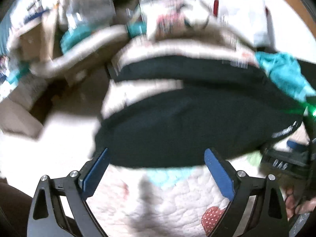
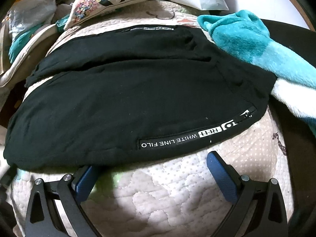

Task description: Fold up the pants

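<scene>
A: Where do the black pants (image 2: 126, 90) lie?

B: Spread flat on a quilted bedspread (image 2: 177, 193), just ahead of the right hand-held gripper (image 2: 152, 169). Its fingers are splayed wide and hold nothing; the left blue pad (image 2: 85, 183) sits tucked under the near hem, below the "WHITE LINE FILO" strip (image 2: 169, 140).

A: And the left hand-held gripper (image 1: 156, 165)?

B: Also wide open and empty, its fingertips at the pants' (image 1: 187, 130) near edge. That view is blurred.

A: Anything else nearby?

B: A teal plush blanket (image 2: 256, 45) overlaps the pants' far right corner, and a floral cushion (image 2: 98, 4) sits beyond them.
</scene>
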